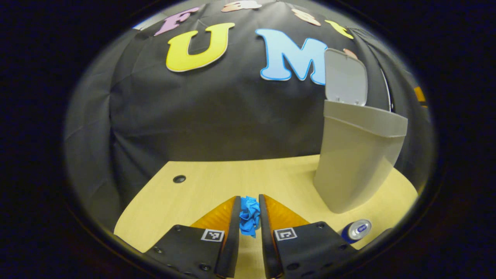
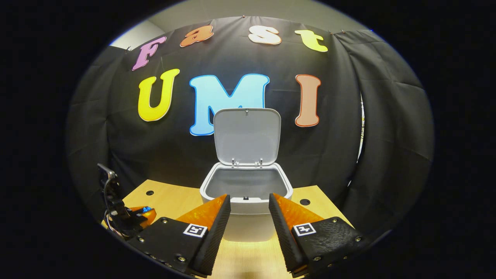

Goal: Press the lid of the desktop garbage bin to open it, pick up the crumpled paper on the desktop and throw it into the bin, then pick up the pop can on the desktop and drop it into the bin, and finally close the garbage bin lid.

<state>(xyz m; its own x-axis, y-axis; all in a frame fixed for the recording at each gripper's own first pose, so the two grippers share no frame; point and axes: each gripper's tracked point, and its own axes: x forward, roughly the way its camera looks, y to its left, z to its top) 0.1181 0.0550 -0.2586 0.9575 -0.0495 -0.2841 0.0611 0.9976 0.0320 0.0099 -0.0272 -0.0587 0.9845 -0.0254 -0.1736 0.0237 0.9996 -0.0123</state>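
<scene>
left tongs (image 1: 250, 209) clamped on crumpled paper (image 1: 249, 215) at bottom centre, low over the bench (image 1: 217, 182). open bin (image 1: 358, 155) up and right of them, lid (image 1: 345, 77) raised; pop can (image 1: 357, 230) at lower right. right tongs (image 2: 250, 213) parted, empty, facing the bin mouth.

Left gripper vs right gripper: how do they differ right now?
The left gripper is shut on the crumpled paper, both fingers pressing it; the right gripper is open and holds nothing. The left gripper sits beside the bin, with the pop can on the desk to its right; the right gripper faces the bin's open mouth, lid standing upright. Both are over the wooden desk.
</scene>
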